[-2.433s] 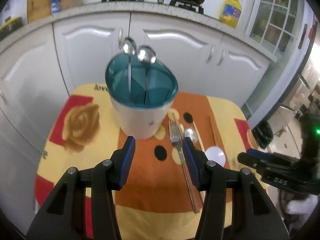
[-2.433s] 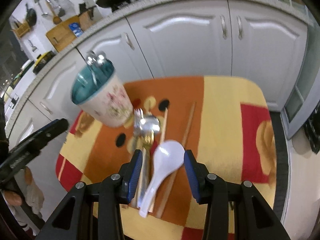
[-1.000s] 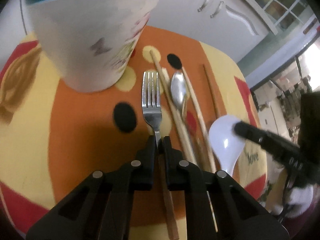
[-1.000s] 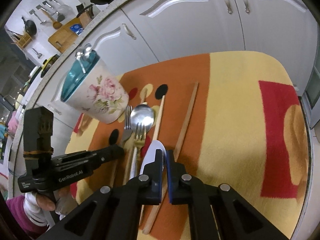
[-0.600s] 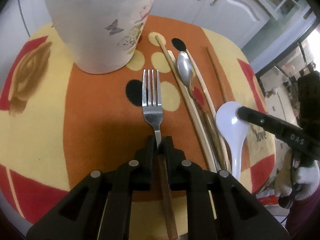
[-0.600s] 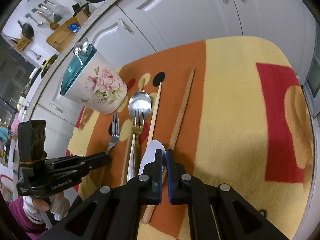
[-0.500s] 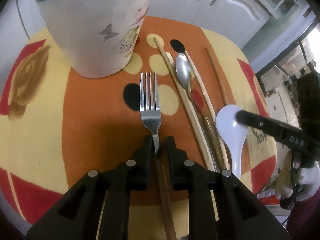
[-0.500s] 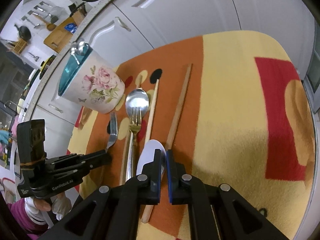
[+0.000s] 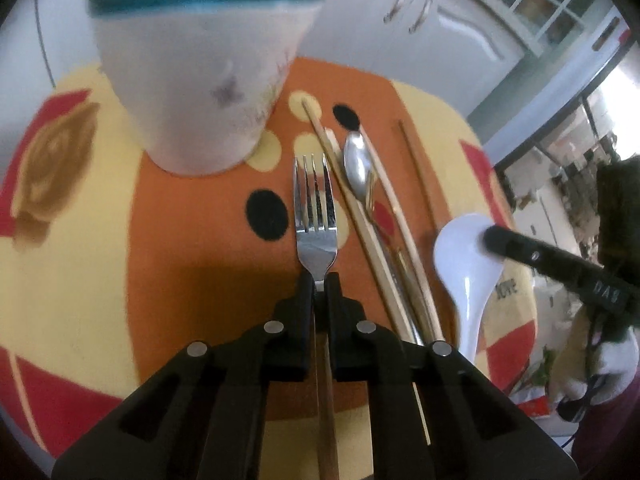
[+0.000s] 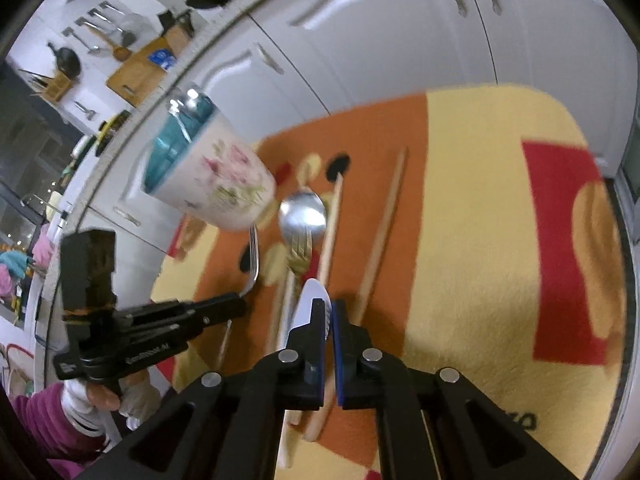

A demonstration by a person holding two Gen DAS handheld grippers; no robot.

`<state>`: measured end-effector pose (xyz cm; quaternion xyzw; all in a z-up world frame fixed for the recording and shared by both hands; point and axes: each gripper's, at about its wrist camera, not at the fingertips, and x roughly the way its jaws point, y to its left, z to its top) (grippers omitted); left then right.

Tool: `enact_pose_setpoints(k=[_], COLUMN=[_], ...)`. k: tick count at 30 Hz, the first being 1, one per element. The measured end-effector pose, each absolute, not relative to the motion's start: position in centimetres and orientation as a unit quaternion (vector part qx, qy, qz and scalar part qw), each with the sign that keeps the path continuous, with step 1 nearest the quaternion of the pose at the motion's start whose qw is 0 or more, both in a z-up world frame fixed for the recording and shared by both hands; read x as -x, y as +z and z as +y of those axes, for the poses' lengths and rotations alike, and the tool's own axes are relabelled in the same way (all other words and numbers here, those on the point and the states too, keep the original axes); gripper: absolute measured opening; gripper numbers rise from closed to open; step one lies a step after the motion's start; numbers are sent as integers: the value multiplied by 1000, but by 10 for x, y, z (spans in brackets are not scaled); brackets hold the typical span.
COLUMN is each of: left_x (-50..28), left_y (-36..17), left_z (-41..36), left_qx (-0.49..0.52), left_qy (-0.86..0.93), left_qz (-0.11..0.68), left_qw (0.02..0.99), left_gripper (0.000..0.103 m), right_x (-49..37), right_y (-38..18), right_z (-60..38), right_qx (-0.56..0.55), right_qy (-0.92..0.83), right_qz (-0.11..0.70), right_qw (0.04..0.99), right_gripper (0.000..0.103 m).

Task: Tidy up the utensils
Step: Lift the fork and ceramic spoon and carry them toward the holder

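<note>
Left gripper, at lower centre of its frame, has its jaws closed on the neck of the silver fork, tines pointing toward the floral holder at upper left. Right gripper, at lower centre of its own frame, has its jaws clamped on the white spoon. A metal spoon, gold fork and chopsticks lie on the patterned worktop between the two.

The right gripper bears the raised letters "DAS" on its black arm. The tablecloth shows the word "love" near its edge. Lettering on the left gripper is too blurred to read.
</note>
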<state>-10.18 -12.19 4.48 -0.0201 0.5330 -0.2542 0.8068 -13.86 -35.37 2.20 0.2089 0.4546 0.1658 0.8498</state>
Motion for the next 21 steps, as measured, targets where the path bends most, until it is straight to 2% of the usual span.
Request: enact_pose_setpoints(k=[21], left_x=[115], left_y=[164], left_z=[-79], left_qx=[87], left_qy=[-293], left_qz=[409], left_qw=[860], left_gripper=[4], right_x=[127], right_y=[132], right_z=[-325], right_qx=[-152], right_qy=[196], right_qz=[353], right_qw=[902], right_gripper=[3])
